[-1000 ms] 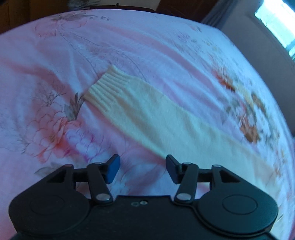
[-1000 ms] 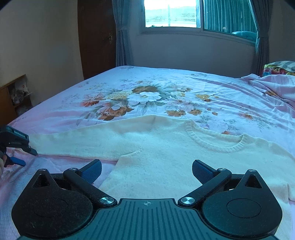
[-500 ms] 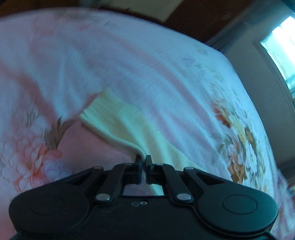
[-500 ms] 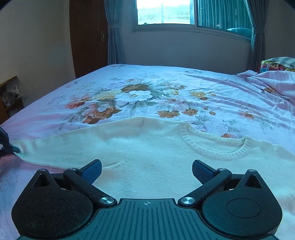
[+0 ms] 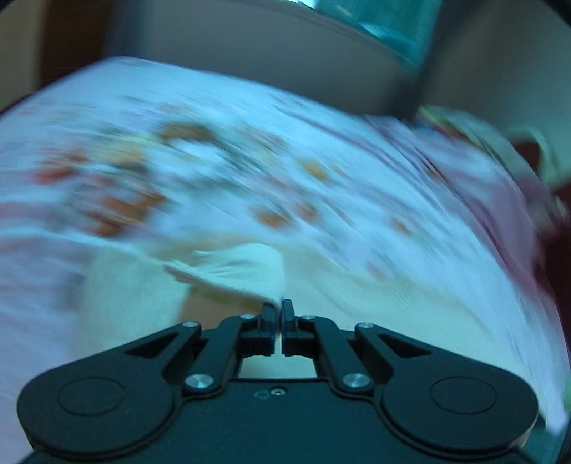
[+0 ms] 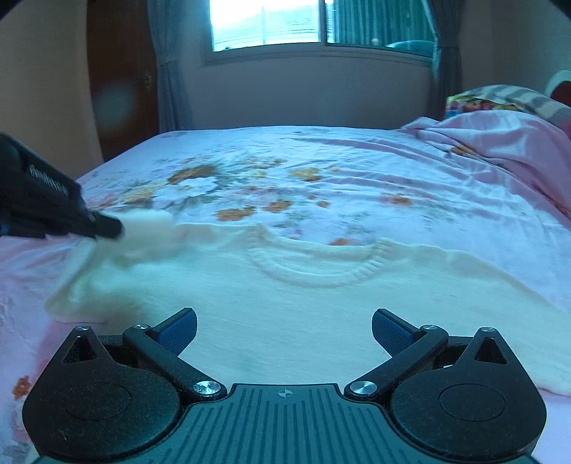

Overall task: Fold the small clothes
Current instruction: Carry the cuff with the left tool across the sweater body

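The left gripper (image 5: 278, 309) has its jaws pressed together on the cream sweater's (image 6: 285, 321) sleeve, a pinch of knit caught at the tips. From the right wrist view it reaches in above the sweater's left edge, lifted clear of the body. The right gripper (image 6: 284, 326) hovers low over the sweater's lower body, jaws spread wide, blue pads (image 6: 178, 328) gripping nothing.

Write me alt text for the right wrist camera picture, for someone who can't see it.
A cream knitted sweater lies flat on a pink floral bedsheet, below the open right gripper. At left, the black left gripper pinches the sweater's sleeve, lifted and blurred. A bright window sits behind the bed.
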The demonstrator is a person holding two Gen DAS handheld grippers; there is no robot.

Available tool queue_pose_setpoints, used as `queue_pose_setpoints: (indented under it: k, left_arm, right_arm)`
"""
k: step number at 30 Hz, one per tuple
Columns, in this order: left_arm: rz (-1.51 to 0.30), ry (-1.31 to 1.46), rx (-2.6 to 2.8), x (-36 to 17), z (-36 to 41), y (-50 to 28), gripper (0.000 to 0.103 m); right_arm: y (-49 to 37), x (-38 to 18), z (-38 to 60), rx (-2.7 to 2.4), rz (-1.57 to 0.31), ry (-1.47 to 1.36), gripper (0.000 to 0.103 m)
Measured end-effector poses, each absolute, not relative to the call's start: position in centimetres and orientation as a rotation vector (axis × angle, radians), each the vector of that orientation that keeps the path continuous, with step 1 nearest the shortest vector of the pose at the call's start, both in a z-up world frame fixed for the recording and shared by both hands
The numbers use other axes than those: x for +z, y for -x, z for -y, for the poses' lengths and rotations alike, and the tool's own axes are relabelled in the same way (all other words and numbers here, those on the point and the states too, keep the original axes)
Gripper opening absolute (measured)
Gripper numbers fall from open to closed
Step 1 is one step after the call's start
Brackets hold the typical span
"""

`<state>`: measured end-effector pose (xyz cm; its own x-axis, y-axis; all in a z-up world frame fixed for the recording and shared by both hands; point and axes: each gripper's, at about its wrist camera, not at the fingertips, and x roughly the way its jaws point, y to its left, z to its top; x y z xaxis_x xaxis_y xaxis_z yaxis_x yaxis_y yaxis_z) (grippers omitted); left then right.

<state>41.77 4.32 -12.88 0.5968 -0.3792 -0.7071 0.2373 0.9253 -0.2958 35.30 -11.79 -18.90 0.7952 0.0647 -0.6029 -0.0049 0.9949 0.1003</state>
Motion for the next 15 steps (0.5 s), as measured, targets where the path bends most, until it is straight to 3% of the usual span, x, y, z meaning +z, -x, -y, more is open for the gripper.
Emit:
queue_pose_setpoints:
  k: [4,8,15]
  left_arm:
    - [-0.979,0.097,-0.436,-15.2,-1.5,-39.4,0.007]
    - [-0.946,0.124,-0.424,-13.4,-4.5,-37.0,0.019]
    - [-0.914,0.149,-0.086,-13.5,-11.6,-40.6,0.020]
  right_arm:
    - [-34.2,-19.3,14.7,0.029,-0.685,-0.126,0.103]
    - [-33.7,-19.3,15.5,0.079,-0.700,-0.164,0.103]
    - [-36.1,-18.9,10.5,0.216,-0.693,-0.156,0.102]
